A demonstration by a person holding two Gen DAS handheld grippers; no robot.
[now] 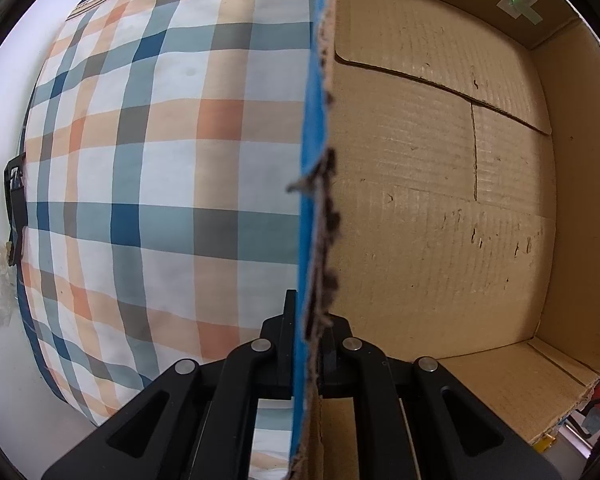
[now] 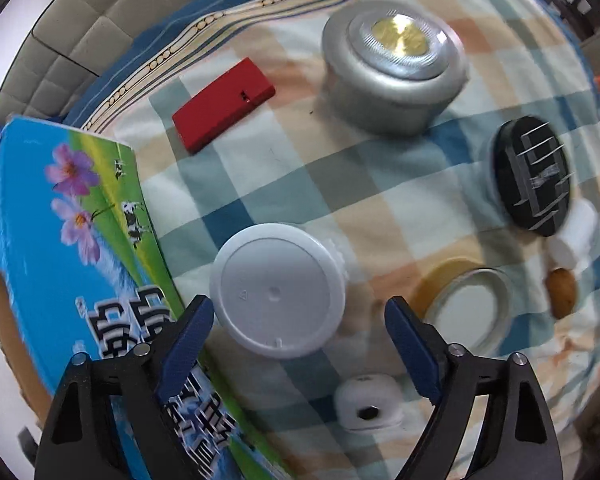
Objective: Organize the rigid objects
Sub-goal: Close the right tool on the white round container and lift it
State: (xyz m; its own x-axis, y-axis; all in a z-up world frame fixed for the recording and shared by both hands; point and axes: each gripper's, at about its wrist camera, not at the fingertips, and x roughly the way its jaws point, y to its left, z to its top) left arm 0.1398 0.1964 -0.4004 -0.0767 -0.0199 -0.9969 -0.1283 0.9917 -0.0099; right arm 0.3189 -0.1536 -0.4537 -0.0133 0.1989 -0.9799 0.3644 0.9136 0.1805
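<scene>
Pinching box wall (image 1: 309, 200), left gripper (image 1: 305, 360) had fingers pressed onto torn edge, prob. to steady box for loading; inside looked bare. Right gripper (image 2: 300, 320) hung w/ fingers spread above white tub (image 2: 278, 290) on checked bedcover (image 2: 260, 168), tub between fingertips but not touching, likely next pick. Red case (image 2: 224, 104), silver tin (image 2: 394, 76), black disc (image 2: 534, 176), tape roll (image 2: 464, 300) lay apart, unsorted beside box.

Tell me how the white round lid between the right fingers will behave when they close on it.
The white lid looks like thin moulded plastic, so probably light and fairly stiff. Its smooth rounded rim may slip against the fingers. Lying flat on the soft checked cloth, it likely won't roll, but might tilt.
</scene>
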